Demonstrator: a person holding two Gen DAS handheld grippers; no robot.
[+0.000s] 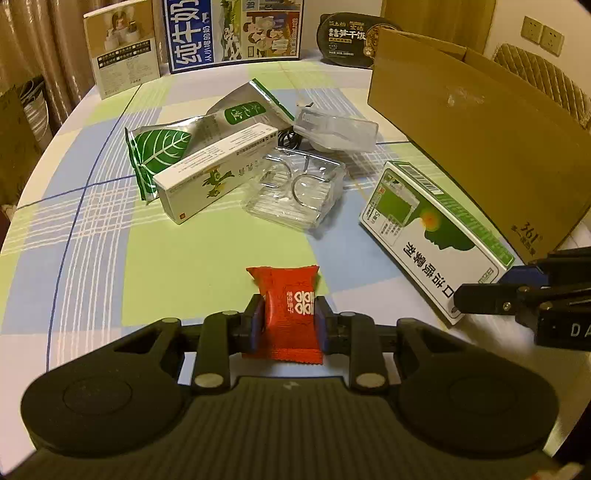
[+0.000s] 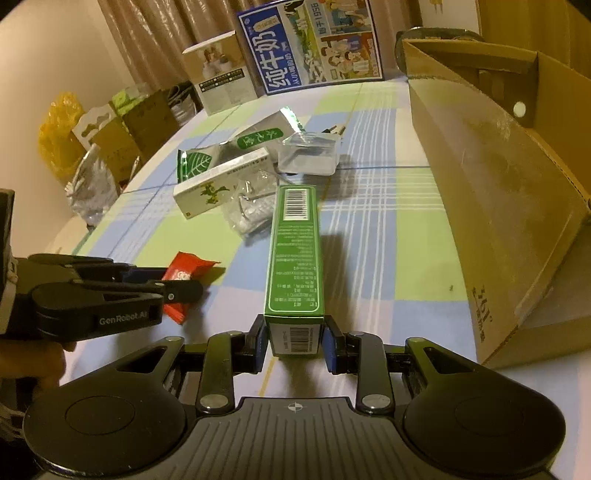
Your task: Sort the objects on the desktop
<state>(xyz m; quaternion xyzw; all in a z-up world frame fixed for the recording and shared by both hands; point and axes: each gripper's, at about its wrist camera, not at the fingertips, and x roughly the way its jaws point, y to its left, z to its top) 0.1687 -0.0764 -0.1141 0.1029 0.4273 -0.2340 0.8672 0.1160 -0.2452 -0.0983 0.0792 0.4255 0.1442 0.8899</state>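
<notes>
Far left, right wrist view: bags and cartons [image 2: 107,147] on the floor past the table edge, dim and jumbled; what they hold cannot be made out
Left gripper [image 1: 289,317]: jaws narrow, blue pads pressed on both sides of the red candy packet [image 1: 286,314]; the packet's lower edge is hidden behind the gripper body; whether it rests on the tablecloth [image 1: 166,251] or is lifted cannot be told
Leaf pouch [image 1: 157,155]: lies flat on the cloth; its right part is covered by the white carton [image 1: 218,173], which lies across it
Silver pouch [image 1: 240,110]: behind the white carton, partly hidden by it
Clear tray [image 1: 295,192]: just right of the white carton, holding metal rings; how many is hard to tell through the glare
Clear lidded box [image 1: 336,129]: behind the tray; its contents are blurred; a dark cord beside it is mostly hidden
Green spray box [image 2: 295,258]: clamped at its near end by the right gripper [image 2: 294,341], jaws narrow on its two sides; the far end points at the clutter
Brown cardboard box [image 2: 498,203]: rightmost, open top; inside wall bare where visible, floor cut off by the frame edge
Back row: upright milk carton panel [image 1: 232,33], beige box [image 1: 122,48], dark meal tub [image 1: 347,40] half hidden behind the cardboard
</notes>
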